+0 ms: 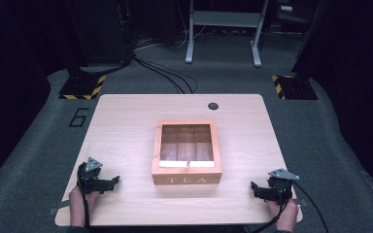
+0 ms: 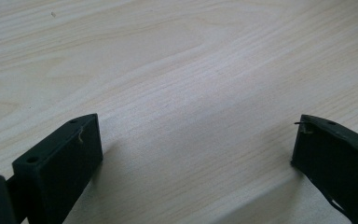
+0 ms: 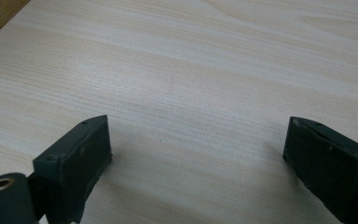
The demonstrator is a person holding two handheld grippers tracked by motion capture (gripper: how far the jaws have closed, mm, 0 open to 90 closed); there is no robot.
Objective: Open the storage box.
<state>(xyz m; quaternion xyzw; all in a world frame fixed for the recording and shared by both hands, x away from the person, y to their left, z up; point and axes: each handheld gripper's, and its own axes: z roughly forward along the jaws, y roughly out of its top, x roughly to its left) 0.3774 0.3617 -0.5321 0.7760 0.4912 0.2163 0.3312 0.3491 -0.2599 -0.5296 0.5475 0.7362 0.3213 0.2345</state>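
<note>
We have the wooden tea box (image 1: 187, 153) sitting square in the middle of the surface (image 1: 126, 116), its glass-paned lid closed, "TEA" lettered on the wall facing us. Our left claw (image 1: 108, 183) rests near the front left corner of the surface, jaws spread wide with nothing between them; in the left gripper view bare wood grain lies between the two black jaws. Our right claw (image 1: 256, 188) mirrors it at the front right, released as well and holding nothing. Both sit well apart from the box.

We judge the box stiff and fairly solid, but that glass pane is fragile, so we stay off it. The wooden side walls look like the safest hold, or the lid's front lip if we want it open; smooth wood may slip under a light pinch. Room is generous: open surface on both flanks and in front, though our claws start close to the near edge.
</note>
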